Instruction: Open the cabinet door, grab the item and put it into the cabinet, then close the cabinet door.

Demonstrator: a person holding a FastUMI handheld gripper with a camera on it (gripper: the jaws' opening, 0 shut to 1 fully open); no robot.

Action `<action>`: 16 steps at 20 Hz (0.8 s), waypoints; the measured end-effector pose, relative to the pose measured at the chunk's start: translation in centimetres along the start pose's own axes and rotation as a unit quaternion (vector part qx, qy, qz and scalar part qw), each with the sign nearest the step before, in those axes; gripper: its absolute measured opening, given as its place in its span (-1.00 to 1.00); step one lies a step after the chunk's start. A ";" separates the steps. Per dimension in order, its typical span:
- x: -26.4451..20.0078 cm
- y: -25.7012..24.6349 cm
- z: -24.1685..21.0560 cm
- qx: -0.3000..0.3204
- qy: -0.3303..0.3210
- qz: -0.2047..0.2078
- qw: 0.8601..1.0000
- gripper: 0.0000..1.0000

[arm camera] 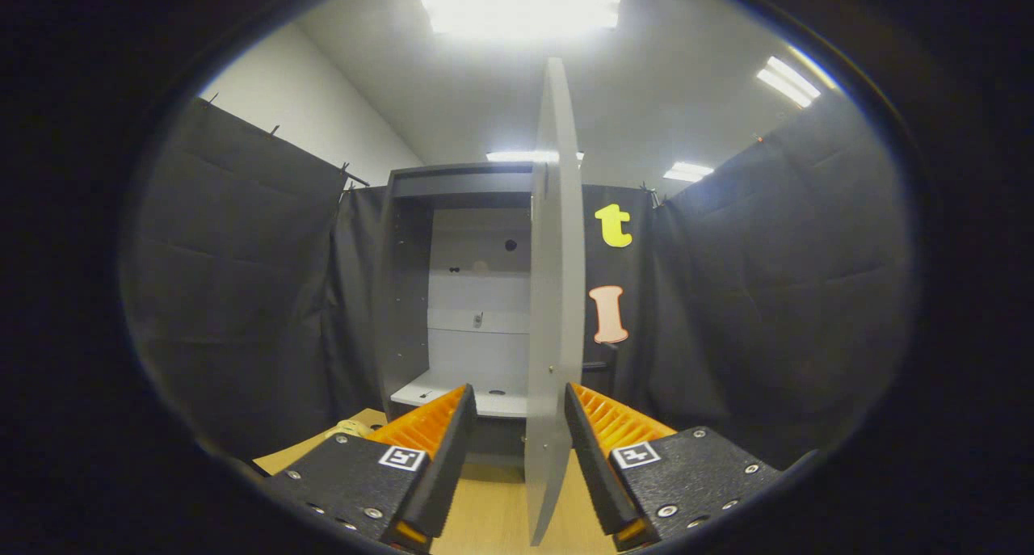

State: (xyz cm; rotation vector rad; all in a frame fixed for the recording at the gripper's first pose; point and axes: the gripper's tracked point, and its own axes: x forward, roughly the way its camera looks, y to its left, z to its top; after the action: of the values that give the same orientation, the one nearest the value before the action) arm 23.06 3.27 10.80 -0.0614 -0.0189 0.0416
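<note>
The grey cabinet [408, 280] stands open straight ahead, its pale back panel and a white shelf [440, 392] showing inside. Its door [557, 256] is swung out towards me and is seen edge-on, running down between my fingers. My gripper [519, 393] is open and straddles the door's lower edge. The right finger [602, 426] lies against the door, while a gap separates the left finger [436, 426] from it. A small pale yellowish item [347, 427] lies on the wooden table [493, 515], just beyond the left finger and partly hidden by it.
Black cloth walls close in the booth to the left, to the right and behind the cabinet. The table's near-left edge runs under the left finger. Ceiling lights glare overhead.
</note>
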 end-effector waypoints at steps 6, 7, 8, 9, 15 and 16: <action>1.3 3.7 -3.1 0.015 0.012 0.041 0.999 0.86; 1.7 4.4 -3.6 0.019 0.014 0.044 0.999 0.85; 2.0 5.1 -4.3 0.023 0.016 0.048 0.998 0.85; 2.2 5.7 -5.0 0.028 0.019 0.051 0.998 0.85; 4.0 10.2 -10.0 0.045 0.034 0.067 0.996 0.86; 4.0 11.0 -10.9 0.047 0.038 0.071 0.996 0.86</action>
State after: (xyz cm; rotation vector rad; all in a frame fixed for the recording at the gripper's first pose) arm 26.79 13.77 -0.65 0.0298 0.0628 0.1830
